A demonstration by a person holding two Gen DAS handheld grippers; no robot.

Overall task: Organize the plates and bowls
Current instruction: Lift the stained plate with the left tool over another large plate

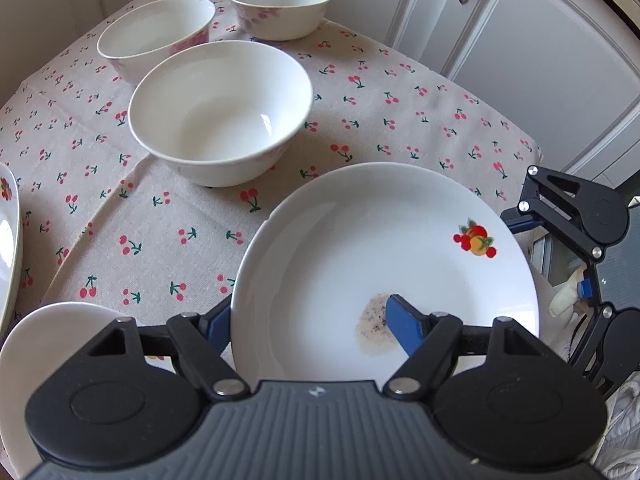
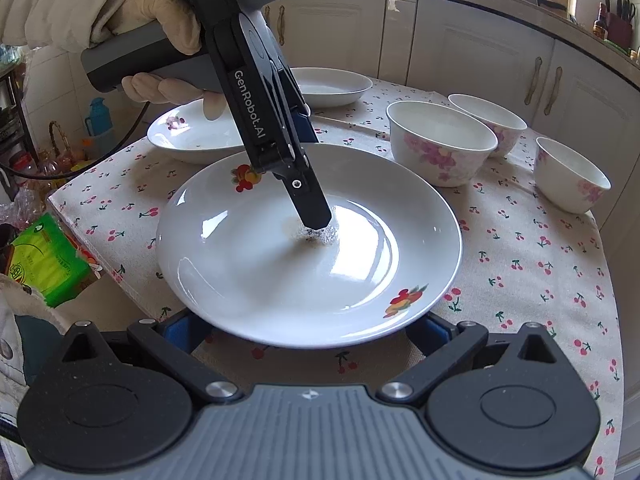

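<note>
Plates and bowls sit on the desk (image 2: 532,280) with the cherry cloth: the big plate (image 2: 280,280) is near the front edge, two more plates (image 2: 192,140) lie behind it, and three bowls (image 2: 440,144) stand together off to one side. Your left gripper (image 1: 316,320) holds the big plate by its rim, one finger (image 1: 404,328) inside on a dirty spot (image 1: 374,320) and one under it. Your right gripper (image 2: 308,332) reaches under the plate's near edge, and you cannot tell if it is squeezing.
</note>
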